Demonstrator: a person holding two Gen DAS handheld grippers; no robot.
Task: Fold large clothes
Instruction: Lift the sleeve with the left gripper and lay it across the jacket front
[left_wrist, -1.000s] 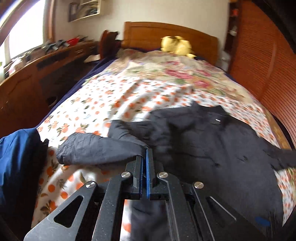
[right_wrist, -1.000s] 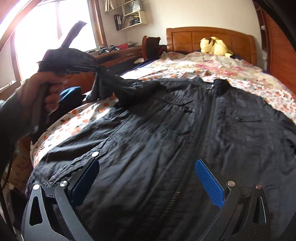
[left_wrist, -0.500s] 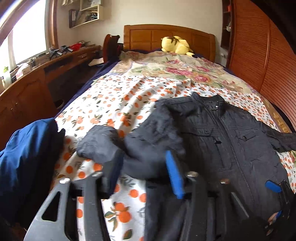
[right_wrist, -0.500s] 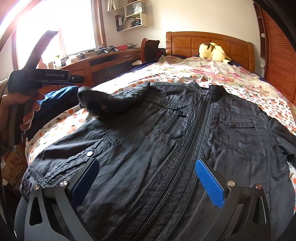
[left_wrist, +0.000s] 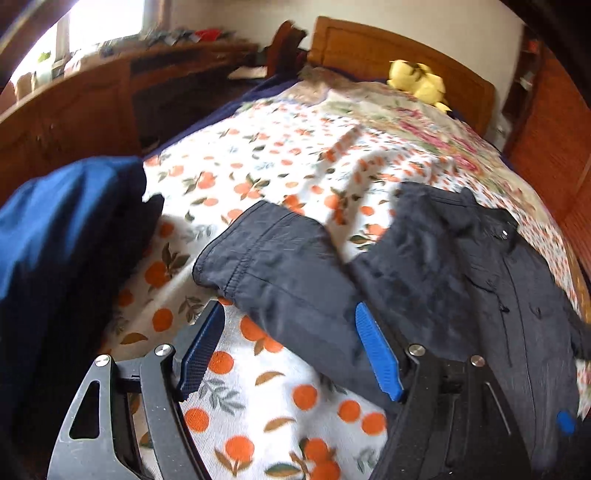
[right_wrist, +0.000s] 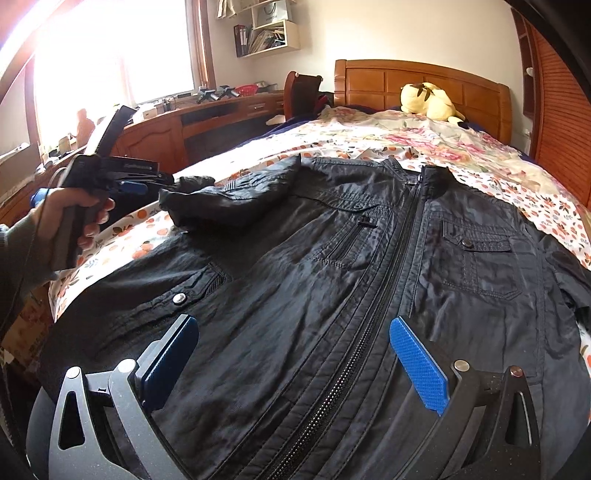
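A black zip-up jacket (right_wrist: 369, 258) lies front-up on the bed, collar toward the headboard. Its left sleeve (left_wrist: 269, 266) is bent, with the cuff resting on the orange-print sheet (left_wrist: 258, 398). My left gripper (left_wrist: 289, 308) hovers low over that sleeve with its jaws opening. The cloth lies partly between the blue pads (left_wrist: 376, 354), which do not press on it. In the right wrist view a hand (right_wrist: 74, 214) holds the left gripper (right_wrist: 159, 184) just left of the sleeve (right_wrist: 229, 195). My right gripper (right_wrist: 291, 322) stands open over the jacket's lower front beside the zip.
A blue garment (left_wrist: 55, 229) is heaped at the bed's left edge. A yellow plush toy (right_wrist: 428, 101) sits by the wooden headboard (right_wrist: 406, 81). A wooden desk (right_wrist: 184, 125) and chair (right_wrist: 301, 92) stand to the left, and a slatted wardrobe (right_wrist: 561, 129) to the right.
The left gripper went from shut on the raised sleeve to open, then sank and drew back leftward. The sleeve dropped onto the bed. The right gripper kept still.
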